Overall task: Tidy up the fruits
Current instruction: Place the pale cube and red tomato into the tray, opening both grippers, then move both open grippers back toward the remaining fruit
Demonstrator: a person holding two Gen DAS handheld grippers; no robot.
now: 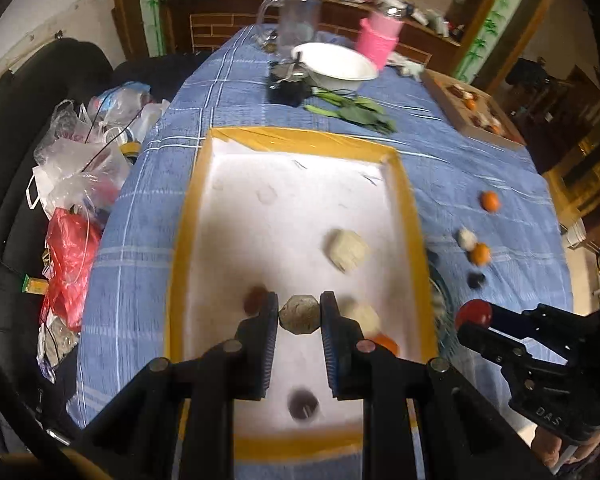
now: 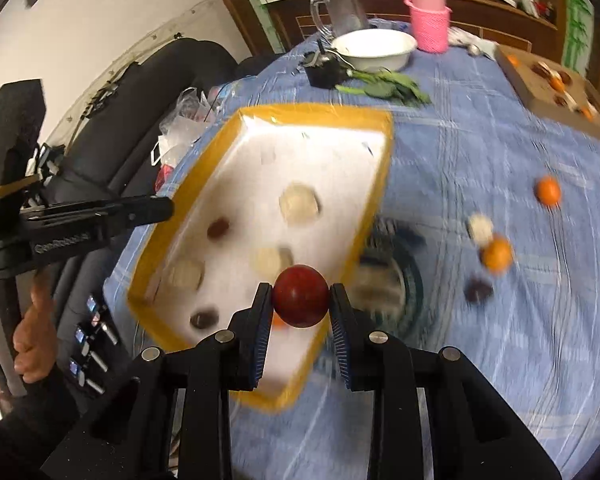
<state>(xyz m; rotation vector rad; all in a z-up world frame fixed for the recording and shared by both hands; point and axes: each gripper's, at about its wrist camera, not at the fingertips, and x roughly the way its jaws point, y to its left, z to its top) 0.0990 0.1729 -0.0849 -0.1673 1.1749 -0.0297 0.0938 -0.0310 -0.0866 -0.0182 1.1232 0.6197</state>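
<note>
Left wrist fisheye looking steeply down along its fingers, close over the yellow-rimmed white tray (image 1: 404,184), right wrist fisheye likewise from the tray's right, both sharing tray, blue checked tablecloth (image 1: 236,92), white bowl (image 1: 336,66)

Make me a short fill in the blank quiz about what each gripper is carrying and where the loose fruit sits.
1. The right gripper holds a round ____ fruit.
2. The left gripper holds a grey-brown piece over the white ____ with the yellow rim.
3. Two ____ fruits lie loose on the blue checked cloth.

Missing words: red; tray; orange
</note>
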